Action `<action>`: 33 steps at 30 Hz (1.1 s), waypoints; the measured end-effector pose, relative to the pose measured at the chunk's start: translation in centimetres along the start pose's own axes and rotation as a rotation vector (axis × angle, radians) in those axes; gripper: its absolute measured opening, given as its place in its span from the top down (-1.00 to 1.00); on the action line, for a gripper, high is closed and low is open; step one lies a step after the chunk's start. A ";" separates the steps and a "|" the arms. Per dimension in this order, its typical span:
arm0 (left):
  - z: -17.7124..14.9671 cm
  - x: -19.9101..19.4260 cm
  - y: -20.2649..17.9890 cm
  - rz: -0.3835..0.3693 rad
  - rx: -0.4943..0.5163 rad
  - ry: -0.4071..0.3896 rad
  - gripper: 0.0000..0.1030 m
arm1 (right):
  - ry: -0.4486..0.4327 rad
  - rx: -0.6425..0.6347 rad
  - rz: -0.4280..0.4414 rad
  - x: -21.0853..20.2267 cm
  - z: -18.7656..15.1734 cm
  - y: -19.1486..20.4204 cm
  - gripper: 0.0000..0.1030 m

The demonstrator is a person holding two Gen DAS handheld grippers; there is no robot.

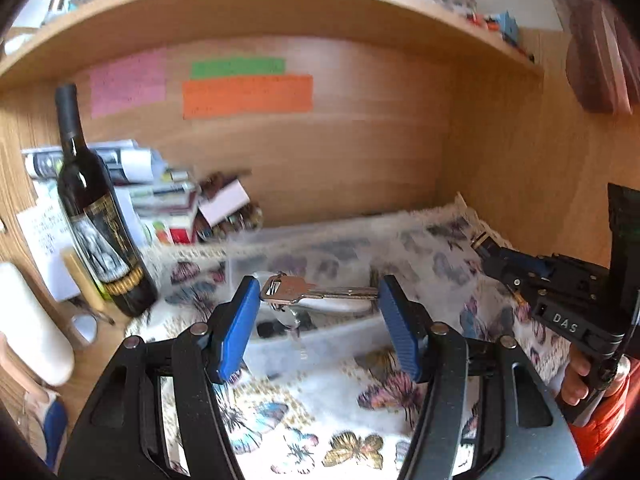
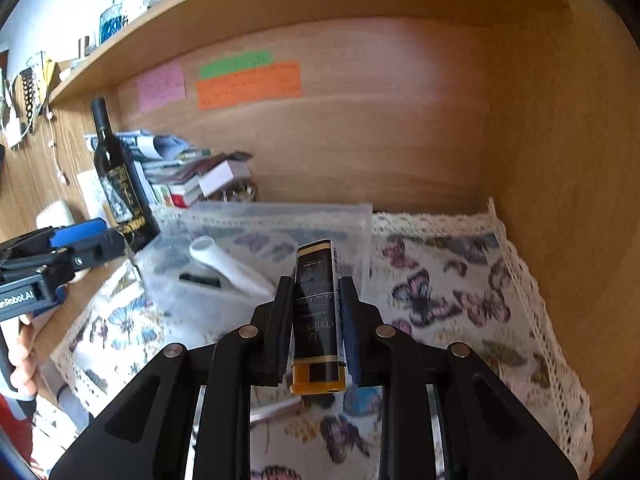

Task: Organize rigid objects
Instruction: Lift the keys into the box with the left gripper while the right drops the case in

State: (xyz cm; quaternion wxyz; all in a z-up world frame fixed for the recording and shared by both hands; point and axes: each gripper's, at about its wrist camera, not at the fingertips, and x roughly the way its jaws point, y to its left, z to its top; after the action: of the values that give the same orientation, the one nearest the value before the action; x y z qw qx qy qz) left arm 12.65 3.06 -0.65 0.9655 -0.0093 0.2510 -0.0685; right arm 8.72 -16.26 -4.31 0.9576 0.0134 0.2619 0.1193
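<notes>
- We count one silver key [image 1: 310, 290], one dark lighter [image 2: 318, 316] with an amber base, one clear plastic bin [image 2: 256, 256], one wine bottle [image 1: 98, 216], and three coloured notes on the back panel: one pink note [image 1: 128, 82], one green note [image 1: 238, 67], one orange note [image 1: 248, 95].
- We also count one white tube [image 2: 230, 266] lying in the bin beside a dark item we cannot identify.
- Our left gripper [image 1: 318, 300] has its blue jaws spread wide; the key lies crosswise between them. Whether either jaw touches the key, we cannot tell.
- The key sits over the near part of the bin, its head toward the left jaw and its blade toward the right one.
- Our right gripper [image 2: 316, 312] has its jaws closed narrowly on the lighter, which stands lengthwise between them, amber end nearest the camera, top pointing toward the bin.
- The butterfly cloth [image 2: 452, 292] covers the tabletop under both grippers and the bin.
</notes>
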 end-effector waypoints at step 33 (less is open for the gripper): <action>-1.6 10.2 3.2 0.018 -0.079 0.193 -0.19 | 0.180 -0.039 0.038 10.7 1.2 1.0 0.60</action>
State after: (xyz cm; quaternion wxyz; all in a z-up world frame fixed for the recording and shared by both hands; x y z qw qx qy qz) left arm 21.11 4.89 -7.18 0.9362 -0.0384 0.3456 -0.0505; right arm 18.01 -12.70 -8.56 0.9279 -0.0108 0.3442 0.1432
